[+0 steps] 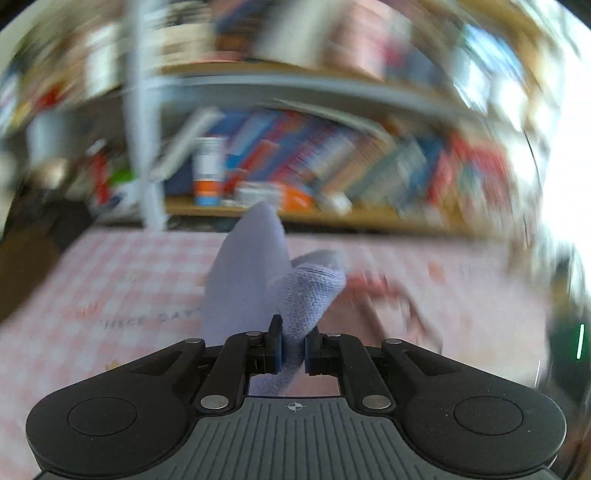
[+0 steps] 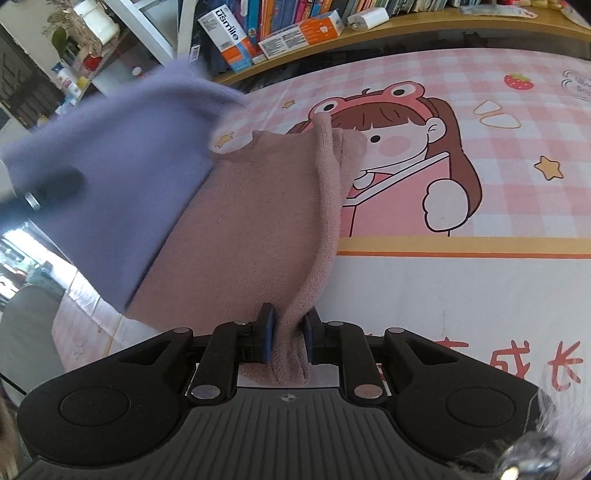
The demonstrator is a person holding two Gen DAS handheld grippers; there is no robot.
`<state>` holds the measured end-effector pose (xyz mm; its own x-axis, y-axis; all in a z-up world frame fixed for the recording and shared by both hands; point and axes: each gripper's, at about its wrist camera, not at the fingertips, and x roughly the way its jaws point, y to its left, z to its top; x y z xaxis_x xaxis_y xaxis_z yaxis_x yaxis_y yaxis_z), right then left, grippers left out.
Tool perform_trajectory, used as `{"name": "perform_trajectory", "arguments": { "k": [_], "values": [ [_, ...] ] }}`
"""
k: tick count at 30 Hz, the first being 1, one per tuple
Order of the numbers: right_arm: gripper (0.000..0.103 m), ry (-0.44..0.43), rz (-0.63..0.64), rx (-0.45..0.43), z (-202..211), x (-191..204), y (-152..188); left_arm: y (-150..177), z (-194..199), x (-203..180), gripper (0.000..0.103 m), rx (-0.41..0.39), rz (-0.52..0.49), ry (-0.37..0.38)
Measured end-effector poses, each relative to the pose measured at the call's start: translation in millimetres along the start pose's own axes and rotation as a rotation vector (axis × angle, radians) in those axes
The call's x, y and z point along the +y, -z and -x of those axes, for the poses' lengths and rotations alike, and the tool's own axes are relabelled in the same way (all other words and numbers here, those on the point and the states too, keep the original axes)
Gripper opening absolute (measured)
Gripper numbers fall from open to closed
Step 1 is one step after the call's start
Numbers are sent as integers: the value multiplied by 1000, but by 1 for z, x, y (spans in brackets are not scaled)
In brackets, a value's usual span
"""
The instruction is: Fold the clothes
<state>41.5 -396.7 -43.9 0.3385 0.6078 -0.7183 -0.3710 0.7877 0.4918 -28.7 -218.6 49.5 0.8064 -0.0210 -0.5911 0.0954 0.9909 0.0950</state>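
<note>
Lilac sock (image 1: 258, 280), left view: clamped in left tongs (image 1: 293, 349), long axis running up and away over the pink checked table (image 1: 110, 280); shelves (image 1: 332, 206) behind badly blurred.
Right view: pink sock (image 2: 258, 221) clamped in right tongs (image 2: 288, 339), extending away, left part hidden under lilac sock (image 2: 122, 177). Cartoon tablecloth (image 2: 461, 166), bookshelf (image 2: 406, 22) beyond.

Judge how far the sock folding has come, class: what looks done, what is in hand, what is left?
Done: nothing lies folded on the mat. In hand: the left gripper is shut on the purple sock, lifted off the mat, and the right gripper is shut on the pink sock. Left: probably laying the two together, then folding them.
</note>
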Motion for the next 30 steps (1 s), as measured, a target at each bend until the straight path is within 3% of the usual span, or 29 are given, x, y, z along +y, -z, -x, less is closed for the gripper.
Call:
{"name": "perform_trajectory", "arguments": {
  "k": [3,6,11,17,22,27,30],
  "values": [
    [16,-26,0,11,0,-4,-1,23,-21,-57,16,111,-296,-31],
    [16,-48,-4,18,0,-8,-2,50,-39,-90,21,167,-491,-82],
    [16,-78,-14,25,0,-13,-2,65,-48,-106,27,180,-580,-120],
    [16,-102,-46,29,0,-20,-2,52,-31,-93,40,171,-473,-63],
    [28,-75,-53,17,14,-21,0,45,1,-76,46,125,-351,-22],
    [31,-35,-76,-87,44,-24,-3,34,33,-40,46,48,-168,-1],
    [32,-45,-75,-138,54,-19,-11,26,48,-12,58,-15,-47,-20]
  ]
}}
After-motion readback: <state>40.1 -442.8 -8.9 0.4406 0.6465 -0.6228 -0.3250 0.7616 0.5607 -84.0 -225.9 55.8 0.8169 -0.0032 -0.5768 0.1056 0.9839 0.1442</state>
